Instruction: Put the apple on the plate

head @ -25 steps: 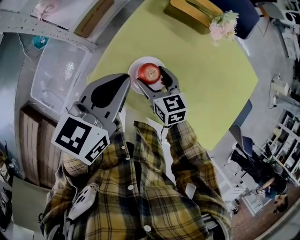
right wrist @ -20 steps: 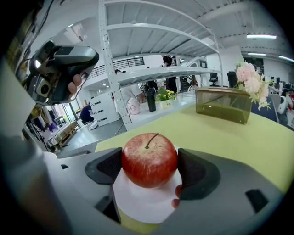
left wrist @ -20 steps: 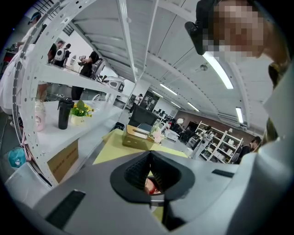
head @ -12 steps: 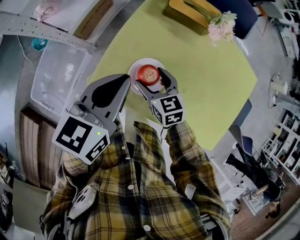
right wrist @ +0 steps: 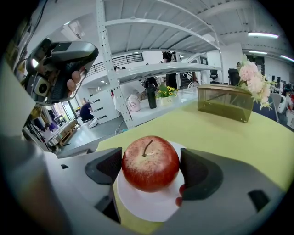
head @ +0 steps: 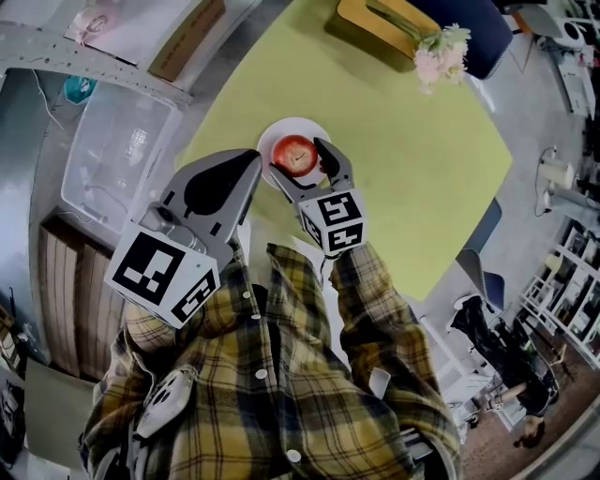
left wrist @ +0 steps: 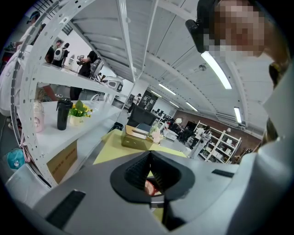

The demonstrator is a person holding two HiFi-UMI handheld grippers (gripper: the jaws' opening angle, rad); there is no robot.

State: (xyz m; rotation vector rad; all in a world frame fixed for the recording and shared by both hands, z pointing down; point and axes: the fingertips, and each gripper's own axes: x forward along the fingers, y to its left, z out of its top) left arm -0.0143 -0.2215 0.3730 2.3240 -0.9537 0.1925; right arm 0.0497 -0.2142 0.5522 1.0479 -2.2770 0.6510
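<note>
The apple (right wrist: 150, 163) rests upright, stem up, on the white plate (right wrist: 151, 207), which sits on the yellow-green counter (head: 422, 187). The right tongs (right wrist: 150, 169) straddle the apple with the jaws apart. One pad lies just beside the fruit, and a narrow gap shows at the other. The left tongs (left wrist: 149, 156) are held above the counter edge, jaws closed together and empty.

Open tabletop (head: 412, 178) separates plate (head: 278, 133) from box (head: 380, 23), flowers (head: 441, 58).
</note>
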